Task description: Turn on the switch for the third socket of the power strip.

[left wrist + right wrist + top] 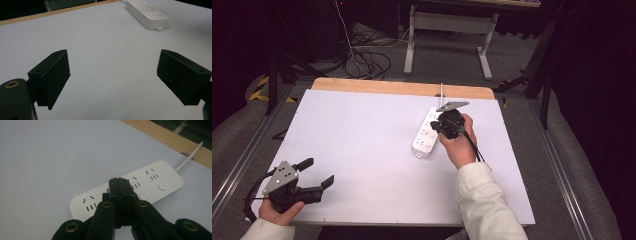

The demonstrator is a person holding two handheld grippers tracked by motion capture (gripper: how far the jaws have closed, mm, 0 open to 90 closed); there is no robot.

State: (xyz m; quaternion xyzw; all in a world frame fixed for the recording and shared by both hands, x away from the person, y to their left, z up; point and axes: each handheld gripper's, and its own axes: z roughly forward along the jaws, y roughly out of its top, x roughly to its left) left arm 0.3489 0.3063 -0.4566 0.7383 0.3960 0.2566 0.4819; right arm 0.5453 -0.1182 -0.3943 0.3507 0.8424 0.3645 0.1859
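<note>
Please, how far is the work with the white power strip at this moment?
Done: nothing plugged in; the power strip lies flat, sockets bare. In hand: the right gripper, jaws shut with nothing between them, hangs over the strip's middle buttons, perhaps pressing one. The left gripper waits open above bare table. What remains cannot be told.

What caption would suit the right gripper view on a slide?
Shut right gripper poised over a white power strip lying on the white table.
</note>
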